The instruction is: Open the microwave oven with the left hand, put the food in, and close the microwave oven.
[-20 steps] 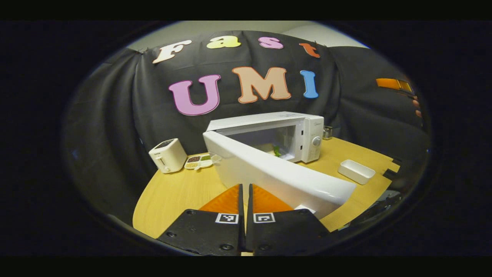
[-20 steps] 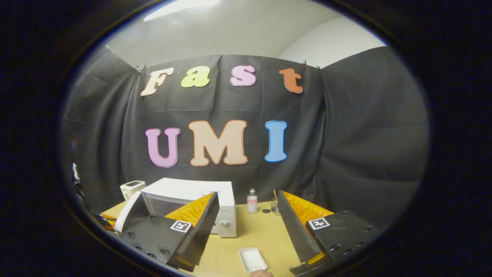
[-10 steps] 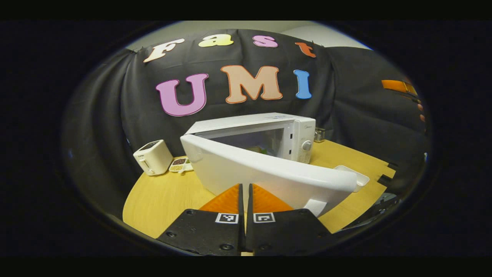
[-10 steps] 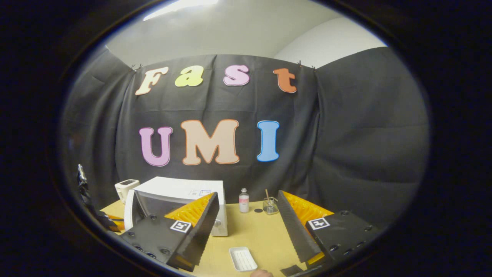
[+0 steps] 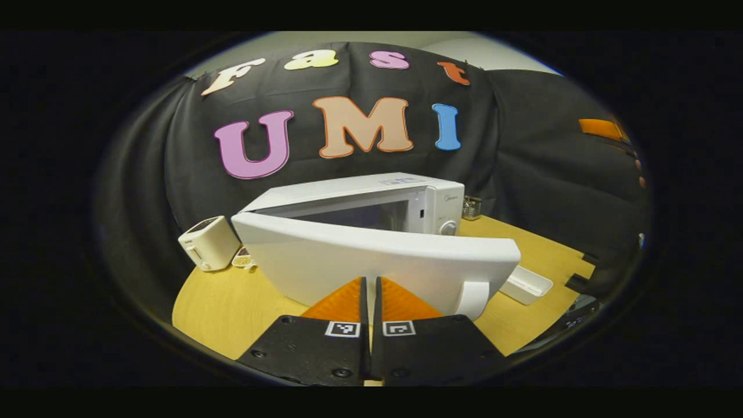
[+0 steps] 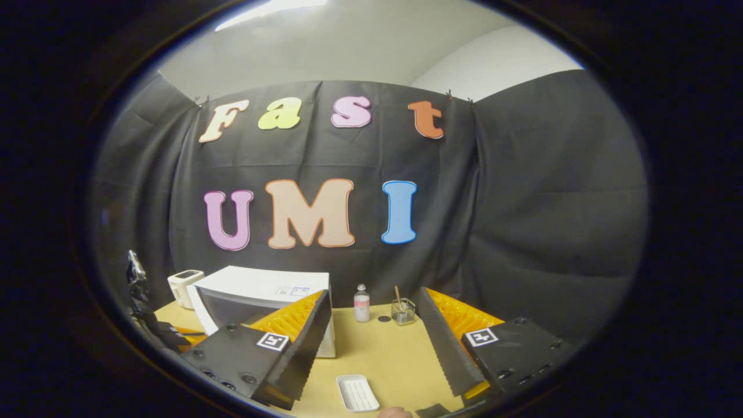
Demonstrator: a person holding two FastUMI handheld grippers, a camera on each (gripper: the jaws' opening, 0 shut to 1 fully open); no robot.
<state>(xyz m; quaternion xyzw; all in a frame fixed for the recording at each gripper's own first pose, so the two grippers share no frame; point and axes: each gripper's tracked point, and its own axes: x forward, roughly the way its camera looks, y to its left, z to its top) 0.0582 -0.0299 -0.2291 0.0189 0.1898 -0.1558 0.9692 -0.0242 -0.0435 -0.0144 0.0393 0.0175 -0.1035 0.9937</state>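
Observation:
A white microwave oven [image 5: 371,194] stands on the wooden table, its door [image 5: 371,261] swung to a narrow gap with the cavity. My left gripper [image 5: 369,285] is shut with nothing between its fingers, and its tips rest against the door's outer face, left of the door handle [image 5: 473,299]. The food inside is hidden by the door. In the right gripper view the microwave [image 6: 261,290] sits low at the left, partly behind my right gripper [image 6: 371,325], which hangs open and empty above the table.
An empty white tray [image 5: 527,283] lies on the table right of the door, also seen as the tray [image 6: 357,393]. A white toaster [image 5: 209,242] stands at the left. A small bottle [image 6: 361,303] and a glass jar [image 6: 403,310] stand at the back.
The microwave door has swung from wide open to nearly closed as my shut left gripper pushed it inward. The right gripper view drifted slightly; that gripper stayed open.

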